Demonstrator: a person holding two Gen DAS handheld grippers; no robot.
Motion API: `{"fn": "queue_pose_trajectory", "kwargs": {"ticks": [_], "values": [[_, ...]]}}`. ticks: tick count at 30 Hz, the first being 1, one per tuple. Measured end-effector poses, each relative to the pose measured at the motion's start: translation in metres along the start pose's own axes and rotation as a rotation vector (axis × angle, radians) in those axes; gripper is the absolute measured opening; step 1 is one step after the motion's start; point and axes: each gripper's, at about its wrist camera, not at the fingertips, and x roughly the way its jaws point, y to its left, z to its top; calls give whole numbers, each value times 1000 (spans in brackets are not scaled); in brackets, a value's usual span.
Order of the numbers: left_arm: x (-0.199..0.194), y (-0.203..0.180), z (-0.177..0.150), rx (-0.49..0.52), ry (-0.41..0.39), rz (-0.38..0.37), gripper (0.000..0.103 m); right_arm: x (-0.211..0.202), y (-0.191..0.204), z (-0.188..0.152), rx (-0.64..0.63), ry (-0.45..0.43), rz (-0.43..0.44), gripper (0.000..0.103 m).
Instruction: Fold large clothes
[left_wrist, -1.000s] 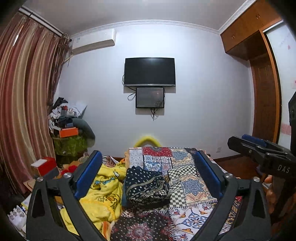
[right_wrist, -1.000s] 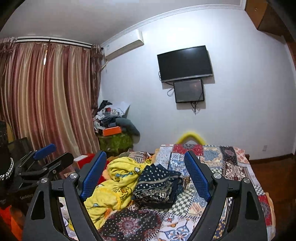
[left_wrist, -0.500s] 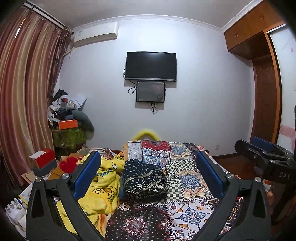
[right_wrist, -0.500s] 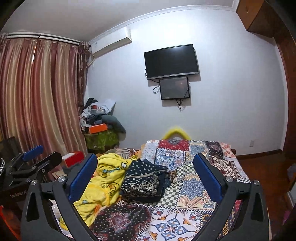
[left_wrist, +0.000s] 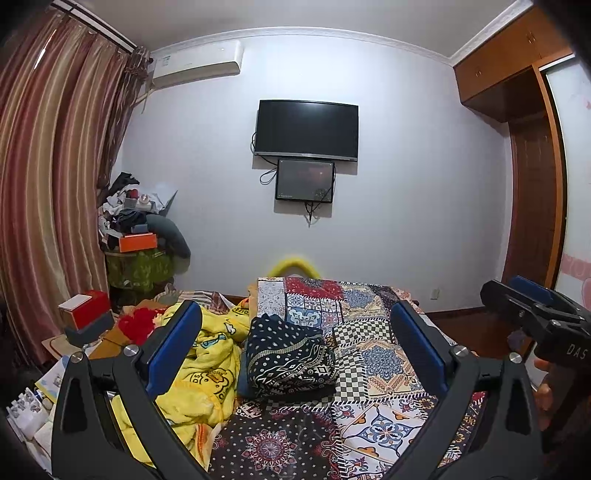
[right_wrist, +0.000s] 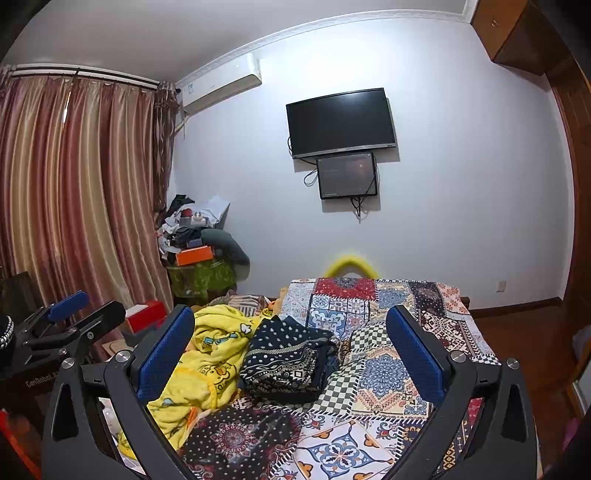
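Note:
A folded dark navy patterned garment (left_wrist: 290, 360) lies on the patchwork bed cover (left_wrist: 373, 332); it also shows in the right wrist view (right_wrist: 286, 360). A crumpled yellow cartoon garment (left_wrist: 201, 369) lies beside it on the left, seen too in the right wrist view (right_wrist: 201, 365). My left gripper (left_wrist: 295, 350) is open and empty, held above the bed short of the navy garment. My right gripper (right_wrist: 290, 354) is open and empty, likewise held back. Each gripper shows at the edge of the other's view, the right gripper (left_wrist: 535, 314) and the left gripper (right_wrist: 70, 325).
A cluttered green stand (left_wrist: 138, 266) piled with clothes and an orange box stands at the back left by striped curtains (left_wrist: 44, 184). A red-and-white box (left_wrist: 86, 308) sits left of the bed. A TV (left_wrist: 306, 129) hangs on the far wall. A wooden wardrobe (left_wrist: 532, 184) is on the right.
Both grippers have drawn back and tilted a little; the garments now sit lower and farther in view. The right view has swung right. Both stay open and empty.

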Motion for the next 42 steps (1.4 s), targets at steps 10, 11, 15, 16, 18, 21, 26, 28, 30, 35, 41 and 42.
{"fn": "queue_pose_trajectory", "kwargs": {"ticks": [10,11,15,16,18,21,26,28,30,35,41,42], "values": [[0,-2,0,3,8,1,103,0,1,0,-3,11,7,103],[1,-2,0,3,9,1,103,1,0,0,-3,14,7,103],[1,-3,0,2,12,-2,103,1,0,-1,-4,19,6,103],[1,-3,0,2,12,-3,103,1,0,-1,-3,19,5,103],[1,-3,1,4,12,-3,103,1,-1,0,0,22,5,103],[1,-4,1,5,13,-6,103,0,-2,0,4,22,6,103],[2,-3,1,-2,20,-24,103,0,-2,0,5,25,6,103],[2,-3,2,-6,20,-30,103,0,-2,0,5,25,6,103],[2,-3,2,-8,18,-31,103,0,-2,0,6,25,5,103],[2,-2,2,-12,26,-41,103,-2,-2,0,8,24,5,103],[3,-2,0,-25,30,-43,103,-1,-4,2,10,26,1,103],[3,-2,0,-25,31,-44,103,0,-4,2,10,28,1,103]]}}
